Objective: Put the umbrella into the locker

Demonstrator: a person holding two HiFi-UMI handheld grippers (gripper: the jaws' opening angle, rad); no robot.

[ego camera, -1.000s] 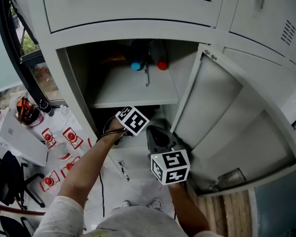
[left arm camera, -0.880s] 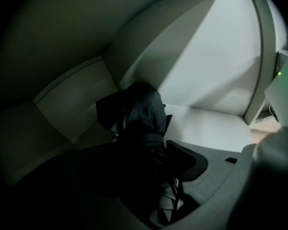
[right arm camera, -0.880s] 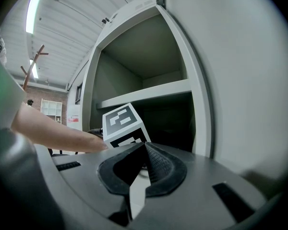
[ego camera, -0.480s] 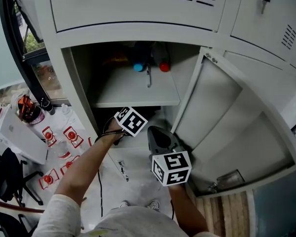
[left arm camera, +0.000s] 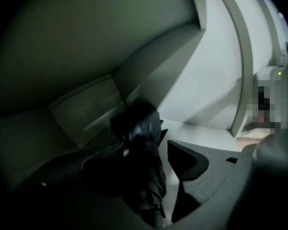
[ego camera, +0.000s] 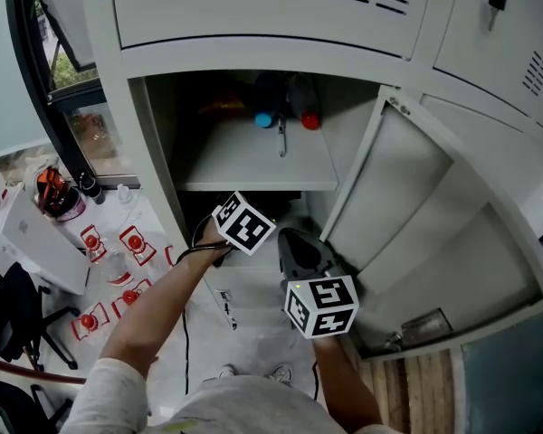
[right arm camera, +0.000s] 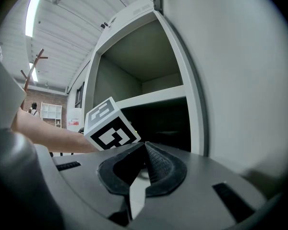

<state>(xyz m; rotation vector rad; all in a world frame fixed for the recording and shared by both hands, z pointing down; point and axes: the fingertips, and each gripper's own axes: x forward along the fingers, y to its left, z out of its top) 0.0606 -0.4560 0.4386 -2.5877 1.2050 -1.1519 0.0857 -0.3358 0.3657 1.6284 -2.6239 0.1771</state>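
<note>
In the left gripper view, the folded umbrella (left arm camera: 143,143) runs off the bottom edge, and shadow hides whether the left gripper (left arm camera: 144,164) touches it. At upper centre of the head view, two dark capped items (ego camera: 290,98) in the locker (ego camera: 253,57) are too shadowed to name.

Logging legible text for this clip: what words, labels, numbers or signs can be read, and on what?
None can be read.
Left cube and right cube: black-and-white patterns only, no letters.
Red-and-white packs: print too small.
Wall poster: too blurred.
</note>
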